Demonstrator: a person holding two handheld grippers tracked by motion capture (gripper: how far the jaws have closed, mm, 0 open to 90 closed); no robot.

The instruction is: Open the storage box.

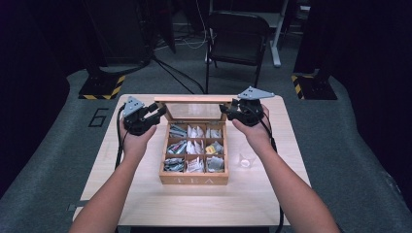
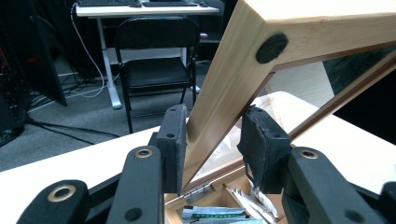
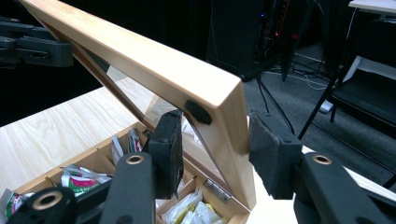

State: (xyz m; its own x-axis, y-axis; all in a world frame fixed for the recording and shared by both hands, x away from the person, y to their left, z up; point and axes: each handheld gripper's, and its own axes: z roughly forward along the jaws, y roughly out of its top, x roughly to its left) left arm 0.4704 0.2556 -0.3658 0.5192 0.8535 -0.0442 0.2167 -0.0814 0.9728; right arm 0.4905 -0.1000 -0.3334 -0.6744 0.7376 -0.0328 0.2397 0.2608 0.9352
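A wooden tea box [image 1: 194,179] stands open in the middle of the table, its compartments holding several tea bags [image 1: 195,146]. Its glass-paned lid [image 1: 194,99] is raised nearly upright at the back. My left gripper [image 1: 160,110] is at the lid's left edge; in the left gripper view [image 2: 212,135] the pads close on the lid's wooden side rail [image 2: 233,79]. My right gripper [image 1: 227,109] is at the lid's right edge; in the right gripper view [image 3: 215,135] the other side rail [image 3: 224,126] sits between its pads, the outer pad against the wood.
A small clear glass [image 1: 247,159] stands on the table [image 1: 145,194] just right of the box, beside my right forearm. A black folding chair [image 1: 238,39] stands behind the table, with cables and stand bases on the floor.
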